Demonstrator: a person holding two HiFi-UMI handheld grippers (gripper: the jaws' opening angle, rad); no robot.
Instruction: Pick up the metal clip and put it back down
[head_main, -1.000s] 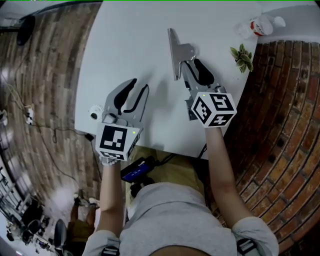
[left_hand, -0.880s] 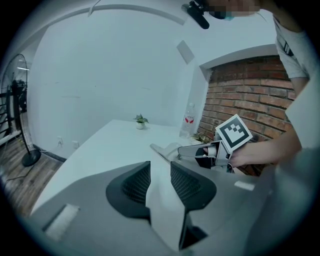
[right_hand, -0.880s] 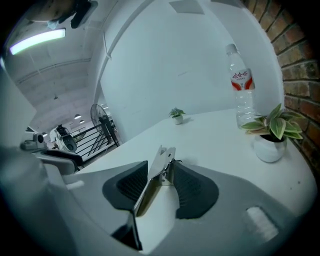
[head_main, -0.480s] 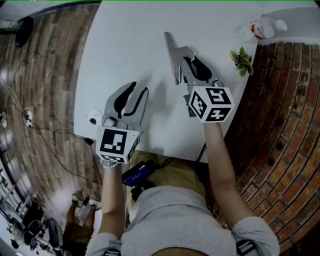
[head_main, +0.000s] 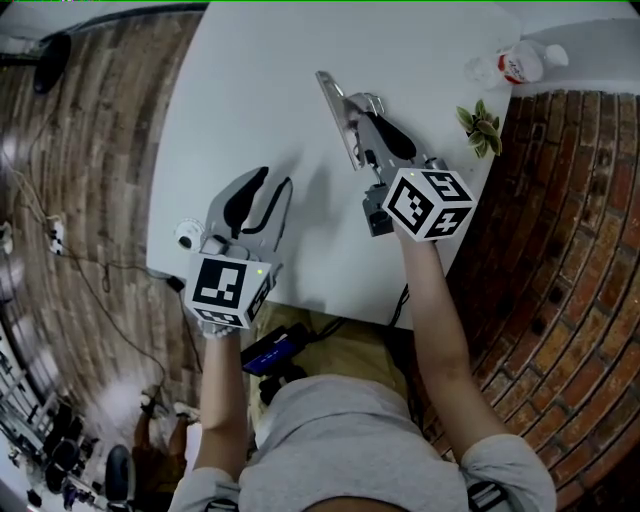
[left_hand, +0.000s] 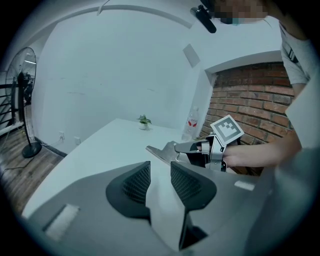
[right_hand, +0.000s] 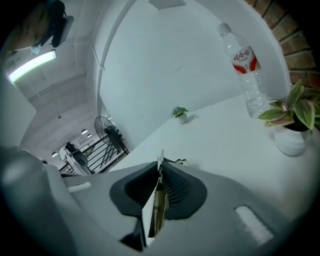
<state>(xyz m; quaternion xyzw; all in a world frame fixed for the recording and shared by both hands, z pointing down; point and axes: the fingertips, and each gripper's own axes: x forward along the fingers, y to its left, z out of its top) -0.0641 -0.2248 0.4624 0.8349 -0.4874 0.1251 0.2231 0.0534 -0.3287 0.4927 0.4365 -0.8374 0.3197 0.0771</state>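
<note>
Grasp looks made: fingers (right_hand: 176, 188) of the right gripper (head_main: 368, 122) have just been closing and now pinch the flat silver metal clip (head_main: 336, 110), far right on the white bench (head_main: 250, 90). Lifting and setting down remain. Left gripper (head_main: 275, 181) fingers stand apart, empty.

The left and far parts of the white table (head_main: 250, 90) are left free. Near the right edge, passage is blocked by a flat grey metal clip (head_main: 338, 112), a small green potted plant (head_main: 481, 120) and, at the far corner, a clear red-labelled plastic bottle (head_main: 518, 62).
</note>
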